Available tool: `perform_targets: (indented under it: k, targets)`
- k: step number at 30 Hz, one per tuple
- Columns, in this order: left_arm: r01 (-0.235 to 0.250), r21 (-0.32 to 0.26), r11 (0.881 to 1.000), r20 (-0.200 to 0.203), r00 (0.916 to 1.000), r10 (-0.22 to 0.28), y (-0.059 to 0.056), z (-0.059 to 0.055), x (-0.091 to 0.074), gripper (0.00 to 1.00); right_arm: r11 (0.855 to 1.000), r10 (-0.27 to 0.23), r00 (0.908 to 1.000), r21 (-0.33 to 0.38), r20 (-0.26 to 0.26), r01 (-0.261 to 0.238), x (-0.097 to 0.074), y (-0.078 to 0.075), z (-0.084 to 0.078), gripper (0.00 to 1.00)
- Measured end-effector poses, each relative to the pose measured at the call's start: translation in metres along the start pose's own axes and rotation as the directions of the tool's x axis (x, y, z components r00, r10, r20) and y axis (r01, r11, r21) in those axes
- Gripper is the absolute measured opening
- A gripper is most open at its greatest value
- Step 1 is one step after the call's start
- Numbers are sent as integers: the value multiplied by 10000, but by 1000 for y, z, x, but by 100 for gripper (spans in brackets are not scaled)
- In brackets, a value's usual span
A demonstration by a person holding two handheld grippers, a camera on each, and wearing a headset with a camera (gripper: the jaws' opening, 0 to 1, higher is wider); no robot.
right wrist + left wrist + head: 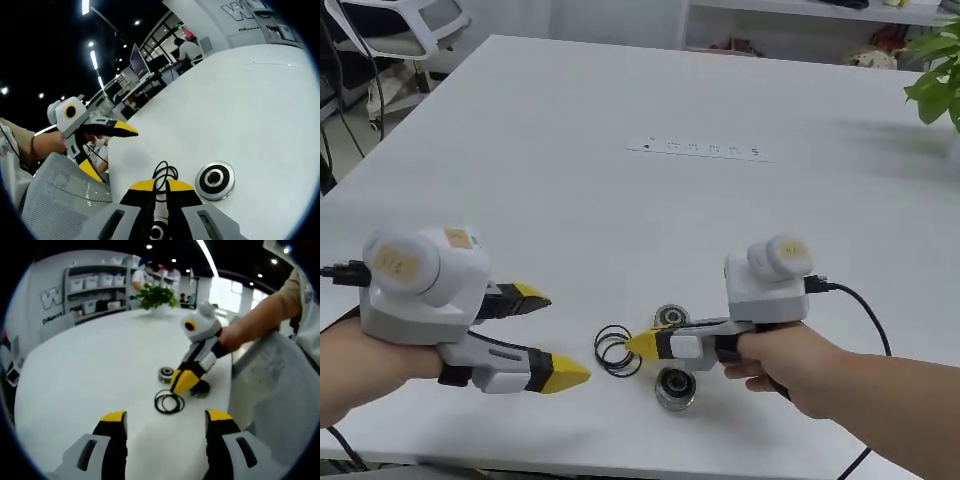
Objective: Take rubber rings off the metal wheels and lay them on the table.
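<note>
Jaws of the left gripper [166, 417] stood spread; those of the right gripper [161, 186] pinched the rubber rings [615, 350], probably light and floppy, best gripped across one strand

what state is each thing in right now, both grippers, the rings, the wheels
left gripper: open, holding nothing
right gripper: shut, tip at the rings
rubber rings: off the wheels, overlapping in a loose pile on the table
far metal wheel: lying flat on the table
near metal wheel: lying flat on the table
</note>
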State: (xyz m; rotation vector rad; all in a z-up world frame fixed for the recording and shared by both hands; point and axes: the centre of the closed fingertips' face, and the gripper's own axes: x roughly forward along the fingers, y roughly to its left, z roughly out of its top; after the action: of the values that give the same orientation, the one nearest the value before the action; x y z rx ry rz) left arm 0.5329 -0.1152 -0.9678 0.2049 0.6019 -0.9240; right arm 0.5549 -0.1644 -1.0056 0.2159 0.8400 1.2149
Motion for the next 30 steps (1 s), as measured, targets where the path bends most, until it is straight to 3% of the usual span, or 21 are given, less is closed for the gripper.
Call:
perform_targets:
  k: [10,13,30]
  targets:
    - [-13,-31,10000,-83,10000,13,0,-2,-2,63,9984,-71,9998,-561,-172,61,-2,7,-1,26]
    - [-10,-28,10000,-66,10000,10,-1,-1,-2,63,9975,-9,10000,-703,-75,4,-6,11,2,29]
    - [-48,-51,10000,197,9998,49,-4,12,-7,66,9885,20,9951,-1507,989,130,-41,23,27,46]
